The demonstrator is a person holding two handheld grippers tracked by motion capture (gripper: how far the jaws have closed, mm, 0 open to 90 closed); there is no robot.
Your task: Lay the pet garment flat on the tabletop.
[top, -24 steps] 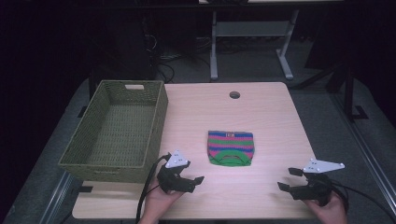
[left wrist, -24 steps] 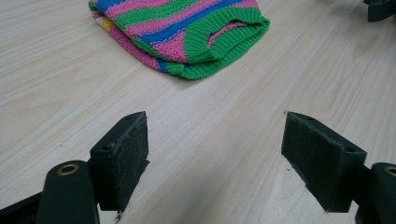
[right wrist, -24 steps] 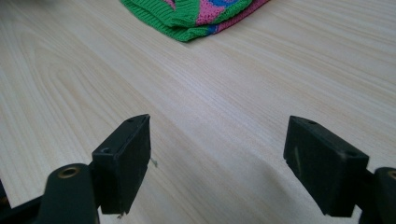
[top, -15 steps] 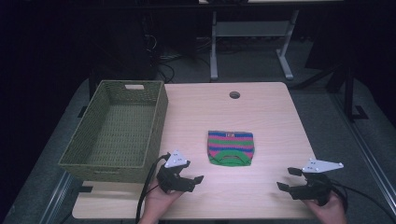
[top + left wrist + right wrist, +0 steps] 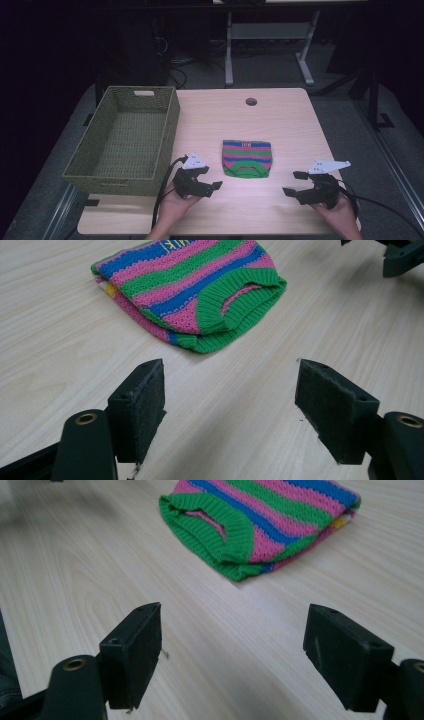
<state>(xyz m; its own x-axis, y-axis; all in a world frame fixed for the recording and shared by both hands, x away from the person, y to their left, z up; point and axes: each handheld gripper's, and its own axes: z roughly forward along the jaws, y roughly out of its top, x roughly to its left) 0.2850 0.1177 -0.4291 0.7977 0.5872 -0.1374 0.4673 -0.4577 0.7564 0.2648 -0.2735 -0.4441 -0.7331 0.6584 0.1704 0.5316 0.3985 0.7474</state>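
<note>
Pale wood table [image 5: 280,120] carries my woven olive basket [image 5: 125,142] at its left side, well apart from the folded knit sweater [image 5: 247,158] lying flat near the middle. Its green ribbed hem faces me; pink, blue and green stripes run crosswise. My left gripper [image 5: 206,182] and right gripper [image 5: 296,184] flank it, both jaws spread wide, nothing between.

The left claw [image 5: 209,180] has edged slightly right, toward the striped knit [image 5: 247,158]
</note>
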